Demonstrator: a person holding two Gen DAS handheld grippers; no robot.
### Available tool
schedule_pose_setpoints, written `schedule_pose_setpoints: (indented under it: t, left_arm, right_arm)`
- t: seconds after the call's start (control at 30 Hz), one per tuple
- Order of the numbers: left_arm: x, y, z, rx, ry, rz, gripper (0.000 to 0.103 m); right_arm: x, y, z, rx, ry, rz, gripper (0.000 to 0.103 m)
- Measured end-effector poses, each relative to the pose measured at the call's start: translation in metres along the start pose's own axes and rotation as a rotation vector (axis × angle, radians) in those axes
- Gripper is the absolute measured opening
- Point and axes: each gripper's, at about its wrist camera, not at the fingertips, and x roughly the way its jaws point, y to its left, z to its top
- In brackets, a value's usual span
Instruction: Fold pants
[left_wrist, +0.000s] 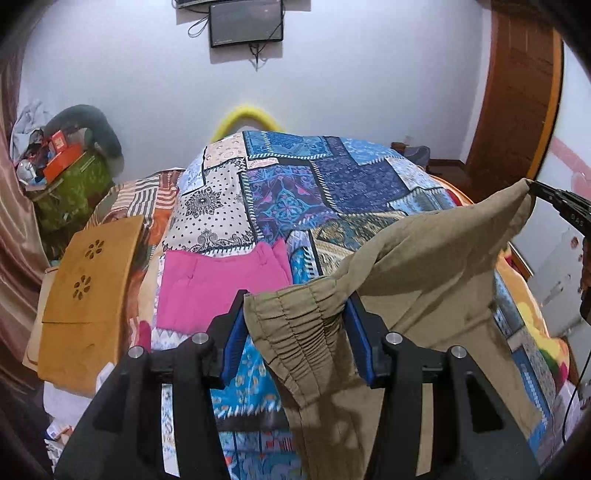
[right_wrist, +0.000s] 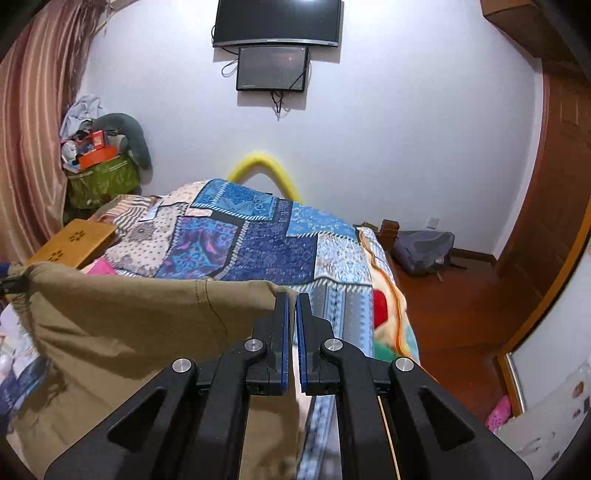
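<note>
Khaki pants (left_wrist: 417, 280) hang in the air above the bed, stretched between both grippers. My left gripper (left_wrist: 295, 325) is shut on the gathered elastic waistband at one corner. My right gripper (right_wrist: 291, 314) is shut on the other top corner of the khaki pants (right_wrist: 140, 325); its tip also shows in the left wrist view (left_wrist: 535, 190) at the far right. The rest of the pants drape down below the grippers and hide the near part of the bed.
A bed with a blue patchwork cover (left_wrist: 314, 184) lies ahead. Folded pink pants (left_wrist: 218, 284) rest on it at the left. A wooden lap tray (left_wrist: 88, 295) sits on the left edge. A cluttered green basket (left_wrist: 70, 184), screens (right_wrist: 273, 68) and a wooden door (right_wrist: 561, 192) surround it.
</note>
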Motion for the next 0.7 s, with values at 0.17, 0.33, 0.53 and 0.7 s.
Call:
schedule_pose_setpoints:
  t: [0.17,0.33,0.53,0.7]
  left_arm:
    - [-0.022,-0.008,-0.028,0.025,0.003,-0.014,0.05]
    - [-0.037,-0.016,-0.067,0.053,0.024,-0.025,0.05]
    - [-0.036,-0.021,-0.118,0.071,0.099,-0.047,0.05]
    - [-0.031,-0.029,-0.158,0.089,0.146,-0.06,0.051]
  right_arm:
    - [-0.036,0.004,-0.028,0.019,0.012,0.026,0.003]
    - [-0.065,0.006,-0.065,0.039,0.042,0.053,0.003]
    - [-0.085,0.015,-0.12,0.067,0.119,0.087,0.003]
    - [-0.084,0.021,-0.167,0.097,0.205,0.096,0.003]
